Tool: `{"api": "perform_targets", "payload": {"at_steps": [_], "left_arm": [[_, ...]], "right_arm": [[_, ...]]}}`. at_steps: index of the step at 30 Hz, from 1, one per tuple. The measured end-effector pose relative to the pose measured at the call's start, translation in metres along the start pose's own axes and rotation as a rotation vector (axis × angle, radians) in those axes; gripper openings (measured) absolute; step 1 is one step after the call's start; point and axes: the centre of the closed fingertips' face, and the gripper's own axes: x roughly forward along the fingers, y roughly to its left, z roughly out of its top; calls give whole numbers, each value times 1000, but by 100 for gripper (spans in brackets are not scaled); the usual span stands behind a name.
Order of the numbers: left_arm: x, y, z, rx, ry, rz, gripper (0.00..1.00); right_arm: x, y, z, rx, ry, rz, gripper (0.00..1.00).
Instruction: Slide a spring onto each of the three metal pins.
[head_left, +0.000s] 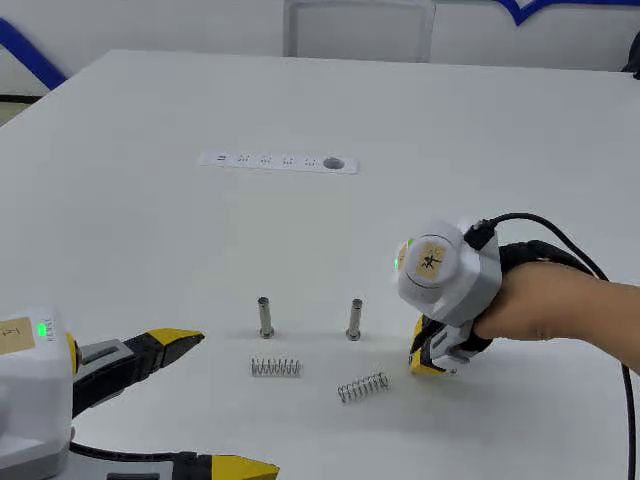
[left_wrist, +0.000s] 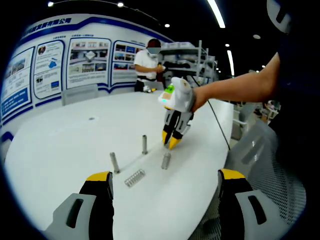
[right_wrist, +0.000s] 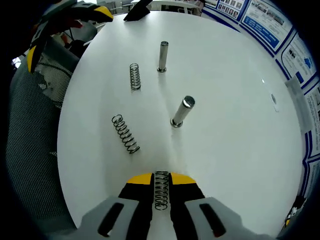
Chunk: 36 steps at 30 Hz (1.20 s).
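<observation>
Silver wire spring is clamped in the yellow-tipped right gripper; best to line its open end with the upright steel pin just ahead.

Right pin on the table: left pin to its left, left spring and middle spring just before it, power strip well behind, and the right gripper at its right, third spring between the jaws.

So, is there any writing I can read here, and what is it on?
None reads clearly.
Round sticker on the right gripper: one dark character, too blurred.
Tan label on the left gripper: faint mark, illegible.
Wall posters: Chinese headings, too small.
Power strip: markings too small.
</observation>
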Motion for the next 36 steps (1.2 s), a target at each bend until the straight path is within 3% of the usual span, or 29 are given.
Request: {"api": "perform_targets", "payload": {"at_steps": [10, 16, 36], "left_arm": [[0, 0, 0, -1, 1, -1, 88], [0, -1, 0, -1, 0, -1, 88], [0, -3, 2, 11, 4, -12, 86]], "right_arm": [[1, 0, 0, -17, 28, 30, 12], [0, 0, 0, -2, 25, 21, 12], [-36, 1, 12, 181, -207, -70, 11]]}}
